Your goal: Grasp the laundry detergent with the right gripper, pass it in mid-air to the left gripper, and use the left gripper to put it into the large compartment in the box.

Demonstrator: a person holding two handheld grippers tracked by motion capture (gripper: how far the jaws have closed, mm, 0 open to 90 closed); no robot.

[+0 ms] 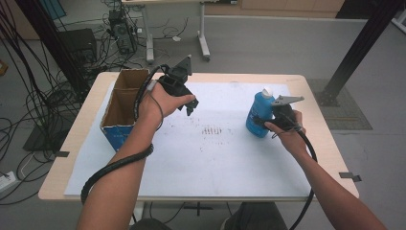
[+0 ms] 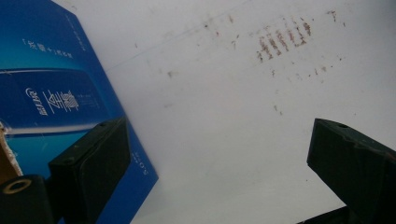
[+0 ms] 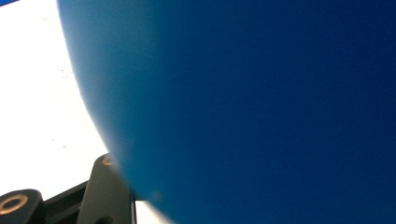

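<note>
Blue bottle (image 1: 259, 115) upright in clamped right tongs (image 1: 266, 120); left tongs (image 1: 190, 106) apart beside open cardboard box (image 1: 125, 108).

1. The high view looks forward and down over the whole table (image 1: 316, 120).
2. The left gripper view faces down at the white sheet (image 2: 224, 116), close; the high view shares it.
3. The right gripper view sits almost against the blue bottle (image 3: 261, 107).

An open cardboard box (image 1: 125, 106) stands on the stained white sheet (image 1: 215, 153).
</note>
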